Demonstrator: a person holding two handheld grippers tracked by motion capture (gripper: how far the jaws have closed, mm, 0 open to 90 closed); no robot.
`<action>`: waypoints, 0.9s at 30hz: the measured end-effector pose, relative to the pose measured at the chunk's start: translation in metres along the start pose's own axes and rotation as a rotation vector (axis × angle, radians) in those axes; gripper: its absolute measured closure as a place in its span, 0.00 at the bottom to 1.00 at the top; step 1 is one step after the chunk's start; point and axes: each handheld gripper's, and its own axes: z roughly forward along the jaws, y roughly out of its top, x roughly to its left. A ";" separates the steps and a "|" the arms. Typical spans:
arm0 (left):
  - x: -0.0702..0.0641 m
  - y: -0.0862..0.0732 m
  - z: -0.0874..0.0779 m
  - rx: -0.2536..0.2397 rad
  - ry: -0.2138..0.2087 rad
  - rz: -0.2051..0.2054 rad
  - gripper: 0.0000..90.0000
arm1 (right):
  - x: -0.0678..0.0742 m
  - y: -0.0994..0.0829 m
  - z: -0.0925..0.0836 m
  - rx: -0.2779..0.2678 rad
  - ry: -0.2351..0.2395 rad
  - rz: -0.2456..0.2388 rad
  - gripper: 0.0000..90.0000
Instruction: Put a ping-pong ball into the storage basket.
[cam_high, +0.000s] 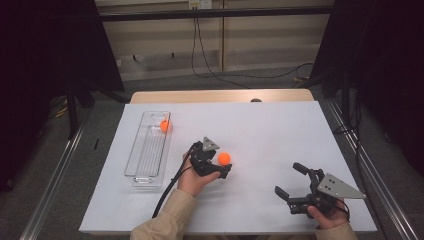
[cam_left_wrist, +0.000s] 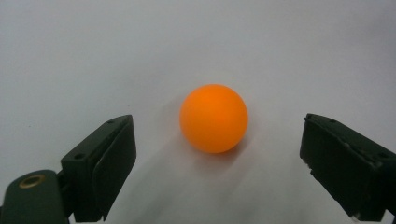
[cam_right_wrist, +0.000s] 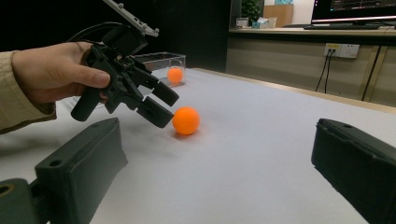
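Observation:
An orange ball (cam_high: 224, 158) (cam_left_wrist: 214, 118) (cam_right_wrist: 186, 120) rests on the white table sheet (cam_high: 280, 130). My left gripper (cam_high: 222, 163) (cam_left_wrist: 214, 140) (cam_right_wrist: 167, 109) tilts down at it from the left and is open. Its jaws stand wide to either side, and the ball sits just ahead of the tips, untouched. Near the front right edge, my right gripper (cam_high: 288, 179) (cam_right_wrist: 217, 135) is open with nothing between its jaws and faces the ball from a distance. A second orange ball (cam_high: 164, 126) (cam_right_wrist: 174, 75) lies in the far end of a clear plastic tray (cam_high: 145, 160) (cam_right_wrist: 154, 57) at the left.
A bare wooden strip (cam_high: 220, 95) of the table shows past the sheet's far edge. Metal rails (cam_high: 55, 175) run along both sides of the table. Cables (cam_high: 210, 70) trail on the floor beyond the table, in front of a wall.

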 end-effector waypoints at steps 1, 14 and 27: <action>0.000 0.000 0.000 -0.001 0.000 -0.002 0.12 | 0.000 0.000 0.000 0.000 -0.001 0.000 0.02; 0.000 0.002 0.006 0.003 0.004 0.005 0.15 | 0.000 0.000 0.000 0.000 0.000 0.000 0.02; 0.001 0.003 0.011 0.016 0.007 0.010 0.25 | 0.000 0.000 0.000 0.001 0.001 -0.002 0.02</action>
